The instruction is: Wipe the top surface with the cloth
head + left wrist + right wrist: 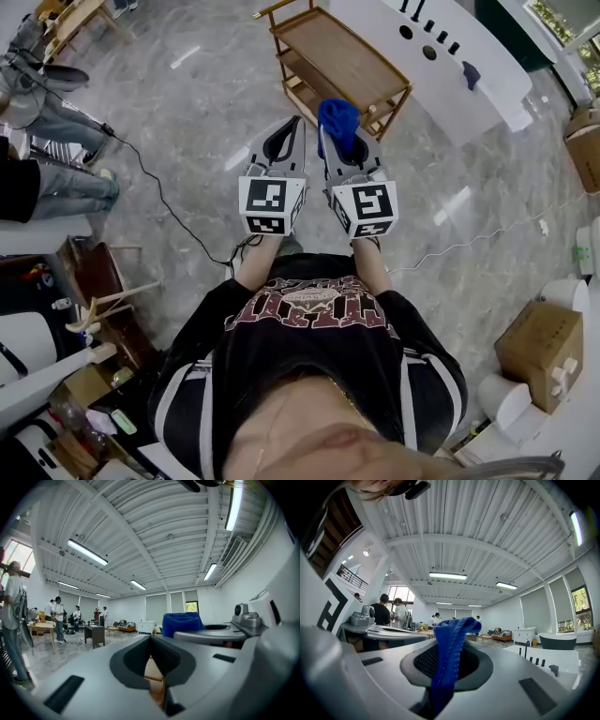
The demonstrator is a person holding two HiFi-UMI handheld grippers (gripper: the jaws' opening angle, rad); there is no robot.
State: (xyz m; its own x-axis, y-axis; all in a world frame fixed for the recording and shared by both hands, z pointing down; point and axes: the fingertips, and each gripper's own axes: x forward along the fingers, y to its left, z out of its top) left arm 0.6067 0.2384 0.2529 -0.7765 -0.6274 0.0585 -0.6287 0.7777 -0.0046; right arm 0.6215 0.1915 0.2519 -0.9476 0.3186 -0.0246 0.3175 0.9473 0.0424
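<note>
My right gripper (337,157) has its jaws pinched tight on a blue knitted cloth (449,653). The cloth is a crumpled strip whose long axis runs along the jaws, and its curled free end pokes past the tips toward the two-tier wooden trolley (339,54). My left gripper (293,131) is just beside it, jaws together and holding nothing.

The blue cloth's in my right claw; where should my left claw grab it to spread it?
Probably the free bunch of the blue cloth poking past the right claw, approached from its left, where the left claw sits alongside; the rest is pinched in its jaws. The left claw is shut, so open first.
</note>
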